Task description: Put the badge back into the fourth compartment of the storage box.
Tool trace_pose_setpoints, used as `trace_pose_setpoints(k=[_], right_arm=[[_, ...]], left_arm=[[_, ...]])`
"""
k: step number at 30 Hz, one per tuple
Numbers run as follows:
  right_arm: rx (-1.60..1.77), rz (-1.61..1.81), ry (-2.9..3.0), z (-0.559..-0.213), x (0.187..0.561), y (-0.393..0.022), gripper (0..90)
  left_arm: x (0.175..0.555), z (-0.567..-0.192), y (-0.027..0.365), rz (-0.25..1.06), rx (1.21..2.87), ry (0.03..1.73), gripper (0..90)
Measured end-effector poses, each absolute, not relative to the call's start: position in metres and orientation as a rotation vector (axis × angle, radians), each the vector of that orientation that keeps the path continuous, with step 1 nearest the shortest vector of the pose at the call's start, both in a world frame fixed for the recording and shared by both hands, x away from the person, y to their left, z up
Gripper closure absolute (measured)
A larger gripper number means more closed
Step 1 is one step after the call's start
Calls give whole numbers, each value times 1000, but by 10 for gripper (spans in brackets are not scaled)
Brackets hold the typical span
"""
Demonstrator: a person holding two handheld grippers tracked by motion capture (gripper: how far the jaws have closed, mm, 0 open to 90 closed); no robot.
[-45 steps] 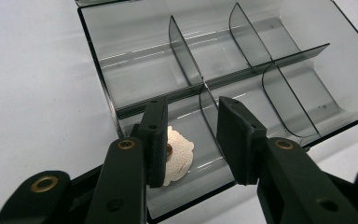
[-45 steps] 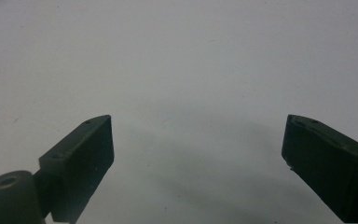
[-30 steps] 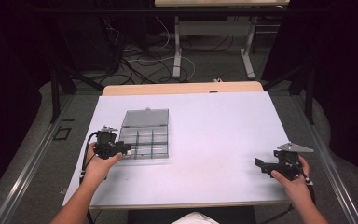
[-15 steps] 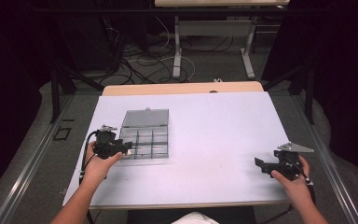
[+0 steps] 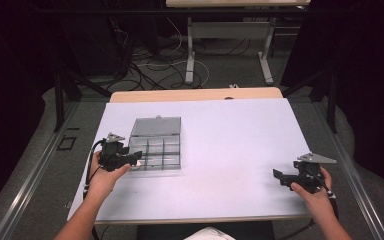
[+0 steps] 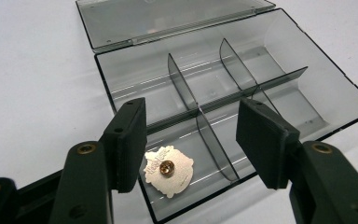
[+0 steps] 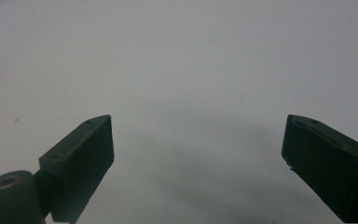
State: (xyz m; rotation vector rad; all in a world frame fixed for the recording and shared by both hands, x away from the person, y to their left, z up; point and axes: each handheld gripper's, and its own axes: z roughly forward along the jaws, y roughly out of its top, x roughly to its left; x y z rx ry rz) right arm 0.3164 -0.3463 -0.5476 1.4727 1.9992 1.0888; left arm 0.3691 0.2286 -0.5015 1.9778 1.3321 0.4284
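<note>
Left gripper [image 6: 191, 140] released above pin [image 6: 168, 170] in box [image 6: 340, 88] near-left cell | right gripper [image 7: 196, 154] released, idle | risk: jaws nudging divider [image 6: 216, 147].

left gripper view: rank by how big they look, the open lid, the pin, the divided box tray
1. Divided box tray, largest.
2. Open lid, smaller as seen, though it is cut off at the top edge and lies farther away.
3. Pin, by far the smallest, lying in a near compartment.
</note>
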Motion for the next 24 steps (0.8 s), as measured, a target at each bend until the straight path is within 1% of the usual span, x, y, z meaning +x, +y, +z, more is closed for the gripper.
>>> trace_pose_setpoints(k=[10, 17, 21, 24], right_arm=[[1475, 1087, 2005, -547, 316, -347, 87], [1474, 1088, 2007, -547, 316, -347, 86], [1478, 1092, 1997, -547, 316, -346, 86], [1478, 1089, 2009, -547, 316, -347, 86]], left_arm=[[361, -498, 237, 436, 1929, 1334, 397], [355, -498, 244, 403, 1876, 1375, 349], [352, -498, 248, 411, 1847, 1383, 334], [351, -500, 252, 406, 1805, 1395, 300]])
